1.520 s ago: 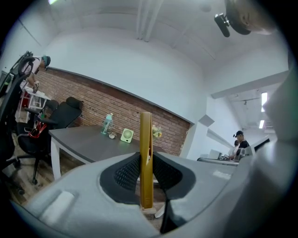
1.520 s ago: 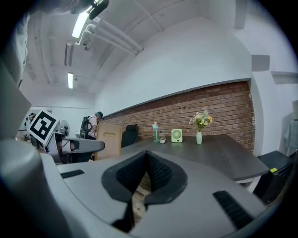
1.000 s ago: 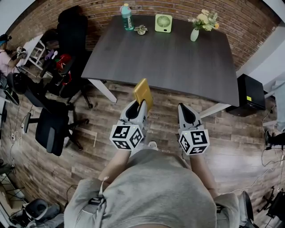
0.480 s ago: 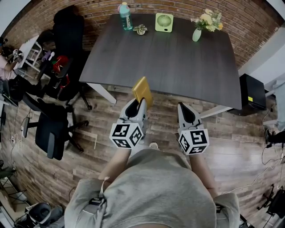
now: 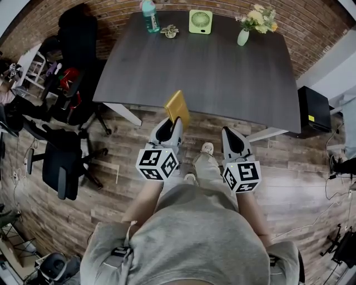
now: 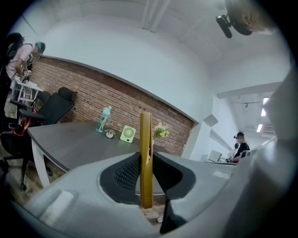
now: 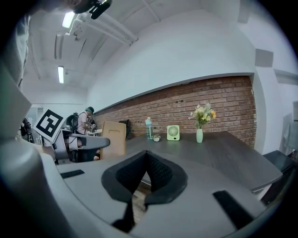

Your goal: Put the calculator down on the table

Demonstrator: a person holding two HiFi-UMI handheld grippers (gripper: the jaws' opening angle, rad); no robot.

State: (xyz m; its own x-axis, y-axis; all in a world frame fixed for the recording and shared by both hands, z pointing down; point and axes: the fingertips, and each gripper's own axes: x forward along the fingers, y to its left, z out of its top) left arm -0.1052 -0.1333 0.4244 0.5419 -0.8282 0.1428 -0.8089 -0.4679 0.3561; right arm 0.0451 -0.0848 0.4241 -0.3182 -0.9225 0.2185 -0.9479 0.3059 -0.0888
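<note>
Fingers (image 6: 126, 173) of the left gripper (image 5: 174, 123) were clamped on the calculator (image 5: 177, 106). It was a gold slab held on edge and upright, sitting at the table's near edge and not down yet. Right gripper (image 7: 147, 153) was pinched shut on nothing, riding alongside.

Scene, big to small:
- table (image 5: 222, 72): dark top, near half bare
- calculator: looked rigid and thin, clean grip across both faces
- fan (image 5: 199, 21), bottle (image 5: 148, 8), vase (image 5: 243, 37): lined up along the far edge, well apart from any drop spot

Step in hand looked like the approach. To do it well:
- carry further in over the bare top
- roll the wrist so the broad face went flat
- lower to contact, then let go
- releasing on edge, or this close to the rim, risked a topple onto the floor

Versus the earlier frame:
- table sat closer
- calculator overlapped its edge more
- a shoe (image 5: 207, 148) had stepped forward between the grippers
- grip was unchanged, and the right gripper was the same
</note>
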